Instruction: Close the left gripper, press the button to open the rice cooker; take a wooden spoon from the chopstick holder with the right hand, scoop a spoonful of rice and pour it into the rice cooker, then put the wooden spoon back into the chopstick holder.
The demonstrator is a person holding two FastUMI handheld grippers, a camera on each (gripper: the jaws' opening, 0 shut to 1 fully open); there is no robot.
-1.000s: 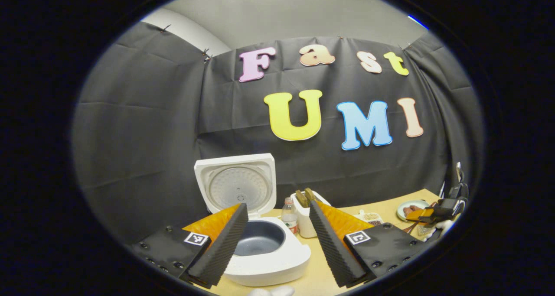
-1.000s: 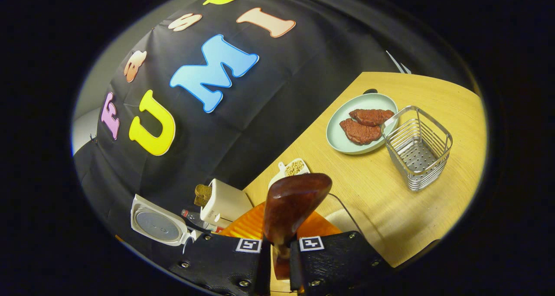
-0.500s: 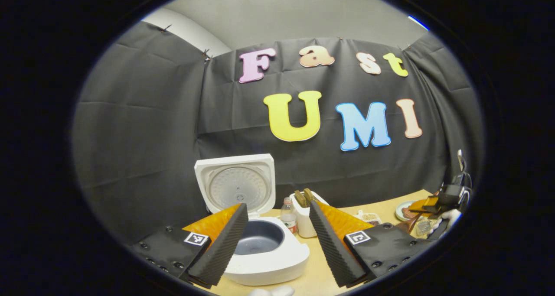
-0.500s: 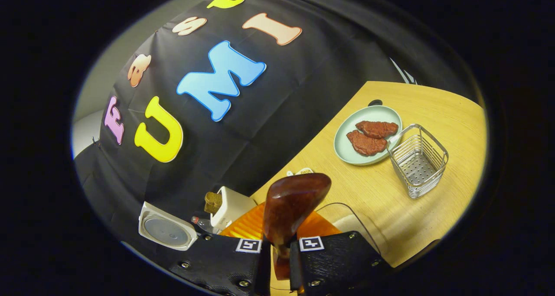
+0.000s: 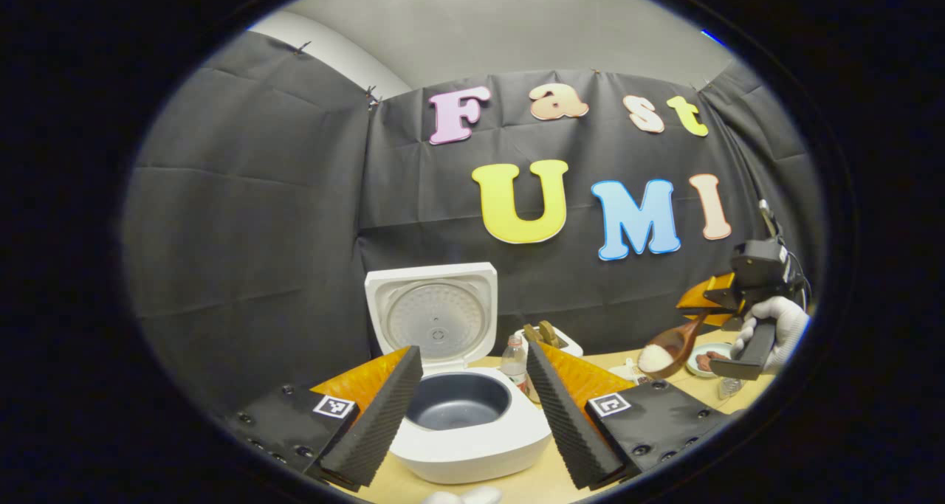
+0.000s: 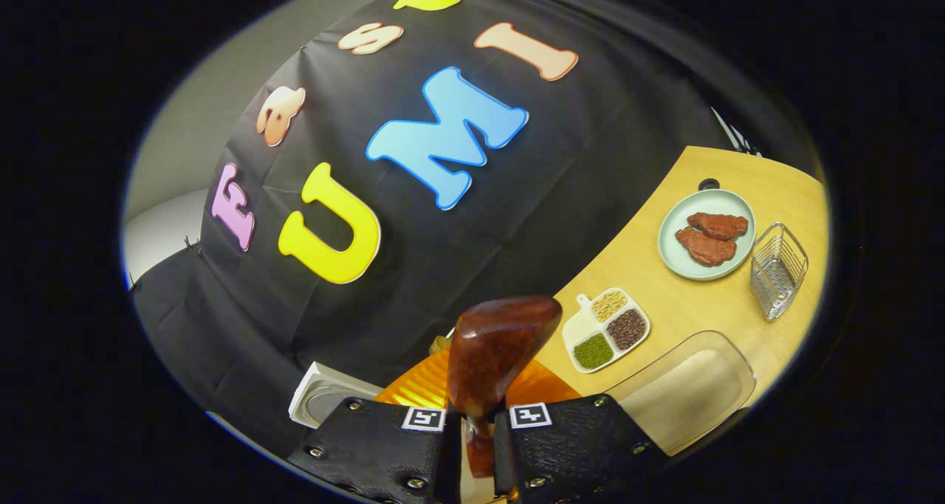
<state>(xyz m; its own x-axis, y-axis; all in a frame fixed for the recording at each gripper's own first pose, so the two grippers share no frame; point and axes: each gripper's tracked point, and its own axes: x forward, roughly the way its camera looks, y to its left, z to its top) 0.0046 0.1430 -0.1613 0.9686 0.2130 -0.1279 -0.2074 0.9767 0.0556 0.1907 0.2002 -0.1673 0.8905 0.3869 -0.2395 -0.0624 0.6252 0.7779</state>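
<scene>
The white rice cooker [image 5: 472,434] stands open, lid [image 5: 432,316] upright, dark inner pot [image 5: 458,401] bare. My left gripper [image 5: 472,415] hovers in front of it, open, nothing between its fingers. To the far right a white-gloved hand [image 5: 775,319] holds my right gripper [image 5: 720,301] above the table, carrying the wooden spoon [image 5: 668,353] with white rice in its bowl. In the right gripper view, my right gripper [image 6: 478,423] is shut on the spoon's handle; the spoon's brown back [image 6: 502,342] faces me. The empty metal wire holder [image 6: 779,268] stands at the table's right.
A pale plate [image 6: 675,257] with two meat pieces sits beside the wire holder. A divided dish of beans [image 6: 607,329] and a clear tub of rice [image 6: 683,386] lie on the wooden table [image 6: 664,305]. A small bottle [image 5: 514,356] and a white box [image 5: 568,345] stand right of the cooker.
My right gripper has risen high above the table with the spoon, which now carries rice, and has moved toward the cooker side. The left gripper stays open, shifted slightly.
</scene>
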